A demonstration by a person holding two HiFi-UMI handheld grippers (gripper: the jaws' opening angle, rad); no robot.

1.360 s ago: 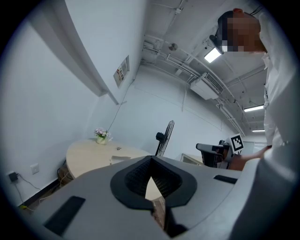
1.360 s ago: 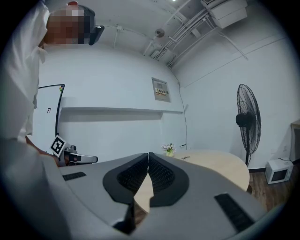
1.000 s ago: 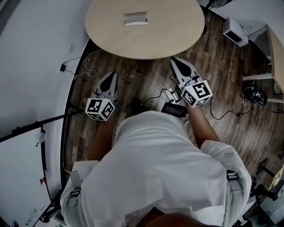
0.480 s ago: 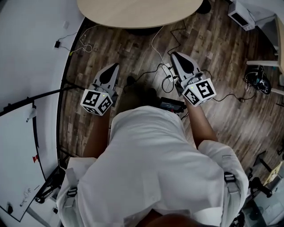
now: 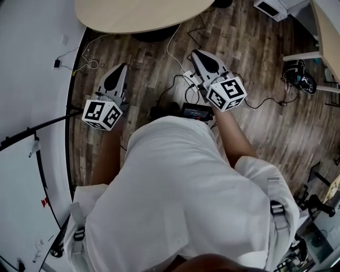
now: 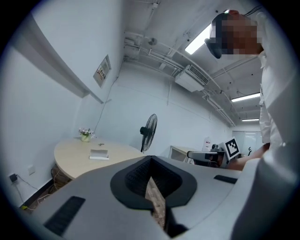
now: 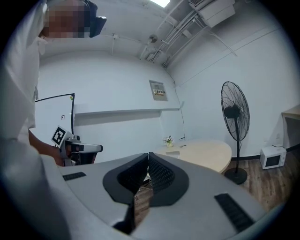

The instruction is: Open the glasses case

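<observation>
Wooden floor [image 5: 154, 69] is spreading below while the person is holding the left hand-held gripper [image 5: 119, 74] and the right hand-held gripper [image 5: 197, 55] before the body. Both are keeping their jaws together, empty. The glasses case [image 6: 99, 154] is lying well apart on the round worktop [image 5: 133, 13], which the head view is cutting off.

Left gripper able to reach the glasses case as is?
Probably not yet: the left gripper, jaws together, hangs well short of the table where the glasses case lies. Nothing blocks the path; stepping closer should do.
</observation>
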